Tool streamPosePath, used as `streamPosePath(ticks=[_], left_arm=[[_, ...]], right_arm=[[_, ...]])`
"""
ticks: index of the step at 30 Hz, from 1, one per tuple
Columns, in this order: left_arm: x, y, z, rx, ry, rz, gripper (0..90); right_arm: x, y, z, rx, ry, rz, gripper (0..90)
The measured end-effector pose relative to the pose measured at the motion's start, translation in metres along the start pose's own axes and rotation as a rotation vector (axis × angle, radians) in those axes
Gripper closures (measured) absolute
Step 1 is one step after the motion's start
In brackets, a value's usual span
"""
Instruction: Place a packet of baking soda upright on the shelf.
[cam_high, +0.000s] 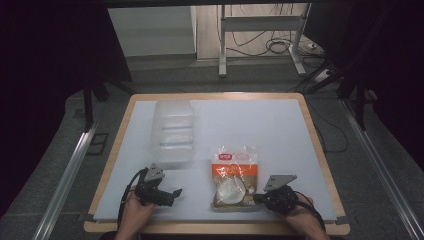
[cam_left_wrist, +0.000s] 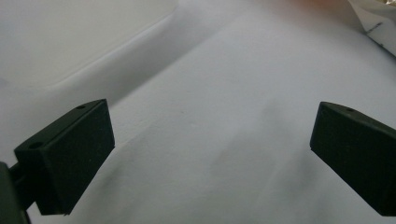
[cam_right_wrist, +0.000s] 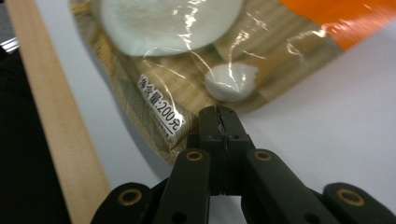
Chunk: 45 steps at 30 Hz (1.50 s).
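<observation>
A white sheet (cam_high: 280, 130) is laid over a wood-edged table (cam_high: 320, 145). A glossy food packet (cam_high: 234, 176), printed orange at its far end and tan at its near end, is seen lying flat near the middle of the near edge. A clear plastic container (cam_high: 172, 132), ribbed and rounded at the corners, is placed to its far left.

The right gripper (cam_right_wrist: 219, 116) is shown with its jaws pressed together at the packet's near right corner; whether film is pinched between them is hard to make out. White rounded contents and small printed lettering are resolved under the crinkled film in the right gripper view.

The left gripper (cam_left_wrist: 210, 154) is held with its blocky black jaws spread wide over bare sheet, left of the packet. The container's edge is rendered as a blurred pale shape in the left gripper view. Both hands are cut off at the near edge in the high view.
</observation>
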<state>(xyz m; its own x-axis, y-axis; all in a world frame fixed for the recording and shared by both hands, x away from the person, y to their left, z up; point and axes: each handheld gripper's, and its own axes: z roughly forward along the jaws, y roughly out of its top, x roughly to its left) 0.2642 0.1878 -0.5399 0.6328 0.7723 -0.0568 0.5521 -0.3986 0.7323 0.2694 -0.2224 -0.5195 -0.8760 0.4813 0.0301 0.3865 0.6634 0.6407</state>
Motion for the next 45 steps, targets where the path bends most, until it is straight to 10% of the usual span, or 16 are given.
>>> streamPosePath(ticks=[45], left_arm=[[-0.002,0.002,0.001,0.004,0.01,0.017,0.0]], right_arm=[[0.054,0.06,0.064,-0.017,0.152,-0.028,89.4]])
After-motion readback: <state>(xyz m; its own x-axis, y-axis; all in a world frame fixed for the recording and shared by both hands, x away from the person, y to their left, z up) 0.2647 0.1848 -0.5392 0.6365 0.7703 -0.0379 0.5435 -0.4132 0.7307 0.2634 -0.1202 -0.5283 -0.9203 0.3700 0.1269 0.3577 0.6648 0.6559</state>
